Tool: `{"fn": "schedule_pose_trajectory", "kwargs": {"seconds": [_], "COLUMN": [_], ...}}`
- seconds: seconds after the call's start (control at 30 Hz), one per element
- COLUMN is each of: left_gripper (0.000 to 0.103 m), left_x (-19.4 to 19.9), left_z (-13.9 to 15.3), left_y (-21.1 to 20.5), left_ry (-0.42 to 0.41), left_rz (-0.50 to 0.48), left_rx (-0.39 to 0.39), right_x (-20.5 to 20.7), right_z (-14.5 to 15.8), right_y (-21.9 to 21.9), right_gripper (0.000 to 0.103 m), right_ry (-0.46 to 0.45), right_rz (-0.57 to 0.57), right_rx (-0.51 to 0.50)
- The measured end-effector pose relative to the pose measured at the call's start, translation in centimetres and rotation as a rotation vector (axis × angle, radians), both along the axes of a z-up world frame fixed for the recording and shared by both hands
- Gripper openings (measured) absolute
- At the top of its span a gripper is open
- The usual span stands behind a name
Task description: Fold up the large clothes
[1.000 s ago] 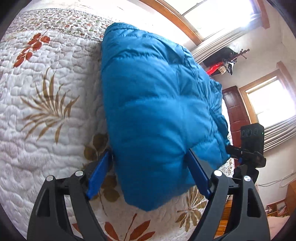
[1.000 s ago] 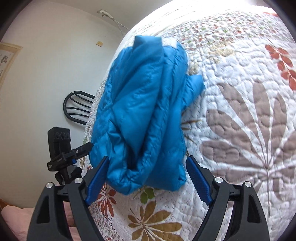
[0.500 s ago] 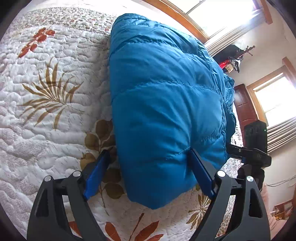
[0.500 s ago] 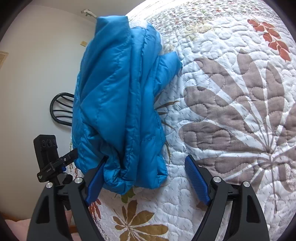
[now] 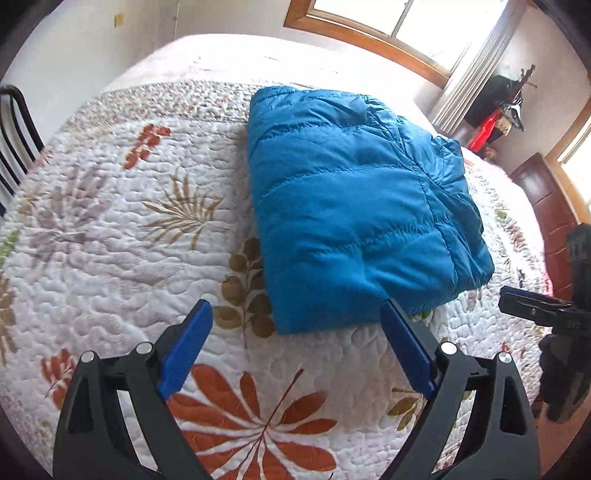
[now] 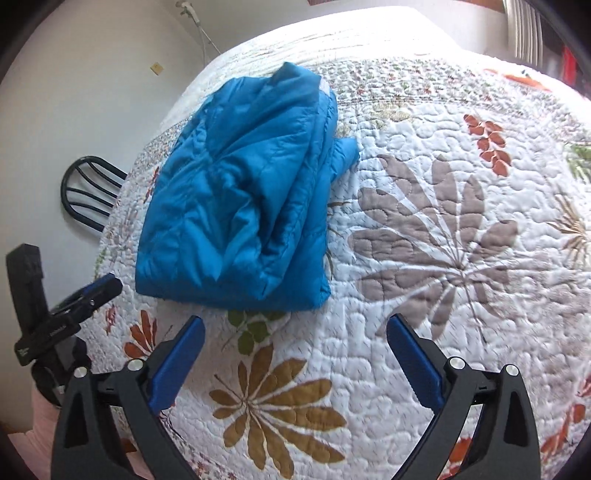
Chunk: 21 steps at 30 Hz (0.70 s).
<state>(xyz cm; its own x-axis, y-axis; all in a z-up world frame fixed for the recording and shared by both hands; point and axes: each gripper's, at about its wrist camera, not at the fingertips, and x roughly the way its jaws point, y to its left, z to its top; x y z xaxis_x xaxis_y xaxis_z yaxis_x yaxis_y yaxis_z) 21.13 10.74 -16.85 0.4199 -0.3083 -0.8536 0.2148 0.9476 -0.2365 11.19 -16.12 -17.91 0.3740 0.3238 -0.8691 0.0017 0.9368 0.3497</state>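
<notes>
A blue puffer jacket (image 5: pixel 354 206) lies folded into a thick rectangle on the quilted bed (image 5: pixel 110 229). My left gripper (image 5: pixel 295 317) is open and empty, just short of the jacket's near edge. In the right wrist view the jacket (image 6: pixel 240 206) shows its layered folded side, with a small flap sticking out at the right. My right gripper (image 6: pixel 295 328) is open and empty, a little back from the jacket's near edge. Each gripper appears in the other's view: the right gripper (image 5: pixel 546 314) and the left gripper (image 6: pixel 70 306).
The white quilt with leaf prints (image 6: pixel 443 236) covers the whole bed. A black metal chair (image 6: pixel 92 192) stands by the wall beside the bed. A window with a wood frame (image 5: pixel 369 33) and a dark wooden door (image 5: pixel 550 206) are beyond the bed.
Both grippers have drawn back from the jacket. It sat between the open fingers of each a second ago and now lies free on the quilt ahead of them.
</notes>
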Motion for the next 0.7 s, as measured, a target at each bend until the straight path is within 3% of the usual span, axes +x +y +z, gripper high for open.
{"fn": "schedule_pose_trajectory", "kwargs": {"seconds": [0.27, 0.37, 0.7], "left_gripper": [0.092, 0.092, 0.095], "left_x": [-4.3, -5.3, -9.1], "left_z": [2.7, 3.6, 7.4], "left_y": [-0.8, -0.6, -0.6], "left_ry": [-0.033, -0.020, -0.059], "left_rz": [0.020, 0.035, 0.091], "left_rx": [0.097, 0.082, 0.150], "right_x": [-3.0, -4.0, -7.4], "right_z": [2.3, 3.2, 7.1], "right_y": [2.0, 2.3, 3.1], "right_gripper": [0.099, 0.099, 0.099], "right_ry": [-0.029, -0.032, -0.071], "right_rz": [0.023, 0.019, 0.014], "right_rx": [-0.121, -0.117, -0.128]}}
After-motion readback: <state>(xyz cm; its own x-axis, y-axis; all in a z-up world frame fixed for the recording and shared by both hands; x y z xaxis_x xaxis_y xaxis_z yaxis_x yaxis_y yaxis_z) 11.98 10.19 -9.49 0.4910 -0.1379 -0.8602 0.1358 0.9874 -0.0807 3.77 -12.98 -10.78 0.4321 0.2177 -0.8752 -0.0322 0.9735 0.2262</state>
